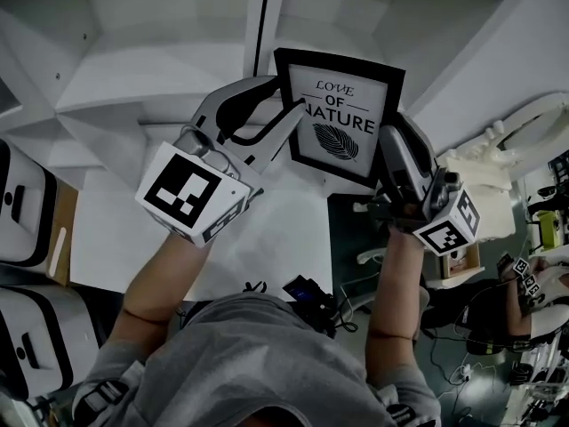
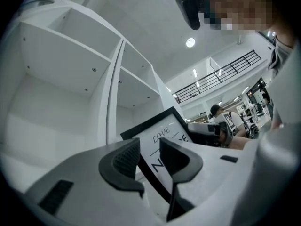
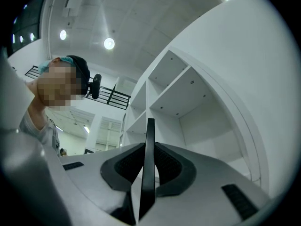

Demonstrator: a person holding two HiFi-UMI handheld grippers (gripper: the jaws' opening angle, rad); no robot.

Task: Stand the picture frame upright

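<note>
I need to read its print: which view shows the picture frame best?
The head view: the picture frame faces it, LOVE OF NATURE and a leaf legible. The left gripper view sees it aslant, lettering partly behind a jaw. The right gripper view shows only its black edge.

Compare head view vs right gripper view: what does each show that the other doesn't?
Head view only: the printed face of the picture frame, and the left gripper at its left edge. Right gripper view only: the frame edge-on, clamped between the pads of the right gripper, and the ceiling lights. Both: the frame, the right gripper and the white shelf unit.
</note>
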